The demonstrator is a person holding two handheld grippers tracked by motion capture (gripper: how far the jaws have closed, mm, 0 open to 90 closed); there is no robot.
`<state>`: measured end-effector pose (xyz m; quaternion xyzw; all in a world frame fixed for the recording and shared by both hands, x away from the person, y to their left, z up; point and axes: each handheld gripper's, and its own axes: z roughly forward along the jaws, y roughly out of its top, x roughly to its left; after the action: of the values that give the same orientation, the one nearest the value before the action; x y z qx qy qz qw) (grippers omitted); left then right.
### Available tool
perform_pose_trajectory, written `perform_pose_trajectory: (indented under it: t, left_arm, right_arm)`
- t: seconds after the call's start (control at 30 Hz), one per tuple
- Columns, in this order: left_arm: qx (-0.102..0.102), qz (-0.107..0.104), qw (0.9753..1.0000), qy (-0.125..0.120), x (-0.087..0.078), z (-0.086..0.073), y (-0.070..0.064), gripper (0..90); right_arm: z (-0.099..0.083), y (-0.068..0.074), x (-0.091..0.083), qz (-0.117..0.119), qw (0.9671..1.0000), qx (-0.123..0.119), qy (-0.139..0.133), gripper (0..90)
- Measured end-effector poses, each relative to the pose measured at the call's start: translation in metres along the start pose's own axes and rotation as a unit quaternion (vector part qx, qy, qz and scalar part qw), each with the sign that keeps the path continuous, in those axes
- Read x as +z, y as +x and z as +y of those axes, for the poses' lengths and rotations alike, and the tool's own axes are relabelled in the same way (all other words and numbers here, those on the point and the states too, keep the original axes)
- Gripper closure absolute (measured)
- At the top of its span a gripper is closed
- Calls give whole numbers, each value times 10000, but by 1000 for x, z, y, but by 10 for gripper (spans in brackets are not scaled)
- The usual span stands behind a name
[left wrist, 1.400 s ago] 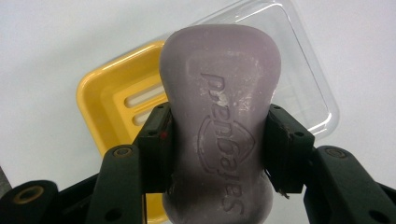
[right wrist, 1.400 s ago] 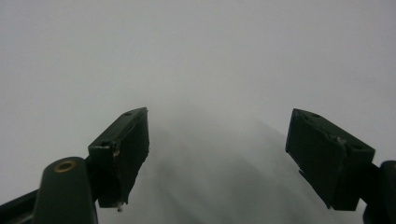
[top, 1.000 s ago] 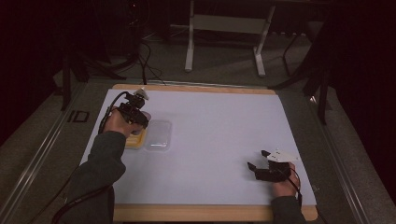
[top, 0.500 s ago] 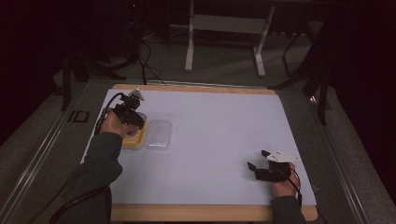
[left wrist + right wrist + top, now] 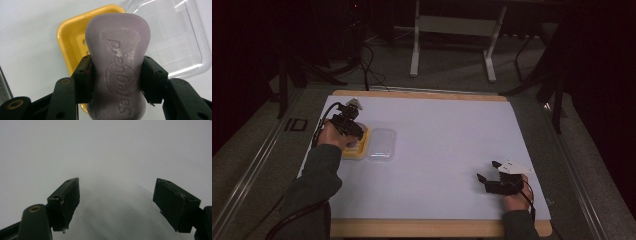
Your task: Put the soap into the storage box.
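While the soap is held above its dish, the entries stand so:

Left gripper [image 5: 117, 82]: clamped across the waist of the soap bar [image 5: 117, 65], one jaw on each flank.
Soap bar: mauve, embossed lettering up, sticking out ahead of the jaws; clear of the dish, as far as can be judged.
Soap dish [image 5: 67, 37]: yellow, drain holes showing, directly beneath and ahead of the left gripper.
Clear lid [image 5: 175, 42]: transparent, flat on the table [image 5: 452, 135], just beside the dish, to the right of the jaws.
Right gripper [image 5: 122, 202]: jaws spread wide, nothing between them, bare table ahead; well apart from the dish.
Progress: bar gripped and over the dish; release into the dish, and probably the lid, appear left.
Change from earlier frame: left hand [image 5: 334, 137] has shifted slightly over the dish; right gripper unmoved.
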<state>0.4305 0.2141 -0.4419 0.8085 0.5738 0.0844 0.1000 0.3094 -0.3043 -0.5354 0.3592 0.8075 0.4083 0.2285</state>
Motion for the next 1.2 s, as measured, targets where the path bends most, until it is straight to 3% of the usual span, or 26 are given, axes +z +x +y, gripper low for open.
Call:
perform_pose_trajectory:
  t: [0.37, 0.57, 0.8, 1.07, 1.2]
  left_arm:
    - [-161, 13, 9999, 55, 13, -4, 2, 502]
    - [-241, 122, 9995, 159, 24, -6, 4, 502]
    - [-373, 82, 9991, 190, 35, -7, 6, 501]
    - [-394, 85, 9989, 255, 46, -5, 3, 500]
    - [-493, -110, 9986, 184, 48, -7, 8, 491]
  right_arm:
    - [0, 0, 0, -5, 10000, -13, -2, 211]
    - [0, 0, 0, -8, 10000, -11, 0, 211]
    - [0, 0, 0, -7, 10000, -11, 1, 212]
    - [0, 0, 0, 2, 10000, -6, -4, 211]
    - [0, 0, 0, 9, 10000, -9, -1, 211]
